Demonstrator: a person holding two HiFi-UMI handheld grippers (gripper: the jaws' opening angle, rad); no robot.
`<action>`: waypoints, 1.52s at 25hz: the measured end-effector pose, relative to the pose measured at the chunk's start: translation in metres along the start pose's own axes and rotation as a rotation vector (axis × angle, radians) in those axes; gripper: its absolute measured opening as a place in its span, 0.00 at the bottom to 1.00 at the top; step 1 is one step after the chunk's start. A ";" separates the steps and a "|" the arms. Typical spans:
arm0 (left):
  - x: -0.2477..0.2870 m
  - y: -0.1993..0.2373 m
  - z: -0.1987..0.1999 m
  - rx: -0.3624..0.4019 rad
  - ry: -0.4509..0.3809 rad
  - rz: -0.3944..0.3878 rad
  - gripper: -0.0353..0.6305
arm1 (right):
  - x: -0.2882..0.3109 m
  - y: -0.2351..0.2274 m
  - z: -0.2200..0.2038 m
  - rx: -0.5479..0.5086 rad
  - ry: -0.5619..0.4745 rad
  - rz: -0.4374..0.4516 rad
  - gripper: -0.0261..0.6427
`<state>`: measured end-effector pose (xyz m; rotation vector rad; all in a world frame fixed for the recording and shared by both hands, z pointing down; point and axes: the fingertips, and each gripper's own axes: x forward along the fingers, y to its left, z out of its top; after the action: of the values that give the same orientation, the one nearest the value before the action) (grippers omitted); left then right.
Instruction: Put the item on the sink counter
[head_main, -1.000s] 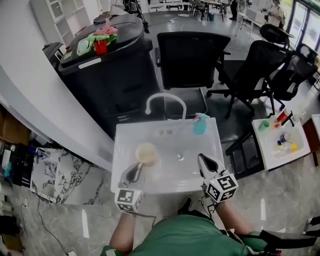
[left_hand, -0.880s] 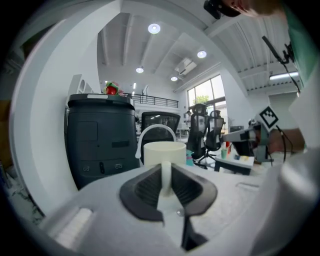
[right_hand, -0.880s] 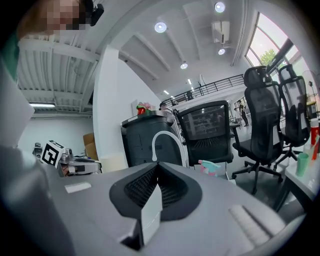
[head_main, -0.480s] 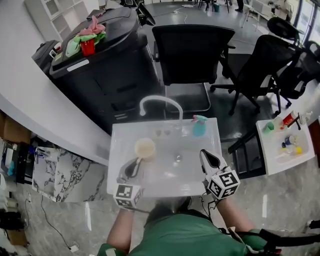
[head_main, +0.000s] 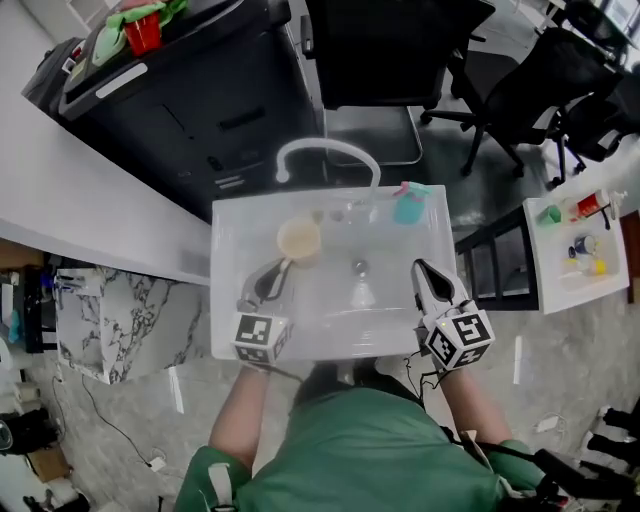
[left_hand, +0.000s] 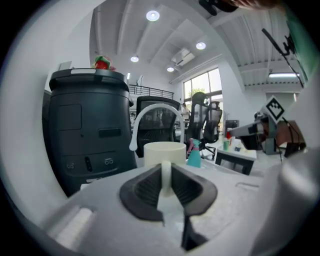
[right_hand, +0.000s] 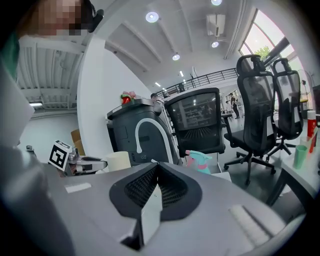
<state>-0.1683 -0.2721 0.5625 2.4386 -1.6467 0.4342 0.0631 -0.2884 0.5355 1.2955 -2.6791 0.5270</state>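
A cream mug (head_main: 298, 240) is over the left part of the white sink (head_main: 228, 290), below the curved white faucet (head_main: 325, 155). My left gripper (head_main: 279, 270) is shut on the mug's handle. In the left gripper view the handle (left_hand: 165, 175) stands upright between the black pads, with the mug body (left_hand: 164, 151) just beyond. Whether the mug rests on the sink I cannot tell. My right gripper (head_main: 427, 277) hovers over the sink's right side, shut with nothing in it; its pads (right_hand: 165, 187) meet.
A teal spray bottle (head_main: 408, 203) stands at the sink's back right corner. Behind the sink are a black bin (head_main: 190, 100) and office chairs (head_main: 400, 40). A small white table (head_main: 575, 280) with bottles is to the right and a marble slab (head_main: 105, 320) to the left.
Both grippers have moved away from me over the sink, the left one carrying the mug closer to the faucet. The head camera now looks more steeply down.
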 end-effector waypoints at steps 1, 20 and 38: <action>0.005 0.004 -0.004 0.000 0.002 -0.006 0.11 | 0.004 0.001 -0.004 0.001 0.009 -0.006 0.04; 0.113 0.060 -0.082 -0.011 0.105 -0.034 0.11 | 0.047 -0.008 -0.044 0.047 0.123 -0.082 0.04; 0.160 0.076 -0.107 0.044 0.094 -0.013 0.12 | 0.052 -0.007 -0.067 0.058 0.183 -0.085 0.04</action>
<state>-0.1987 -0.4095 0.7147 2.4181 -1.5985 0.5796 0.0333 -0.3065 0.6126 1.3000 -2.4664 0.6822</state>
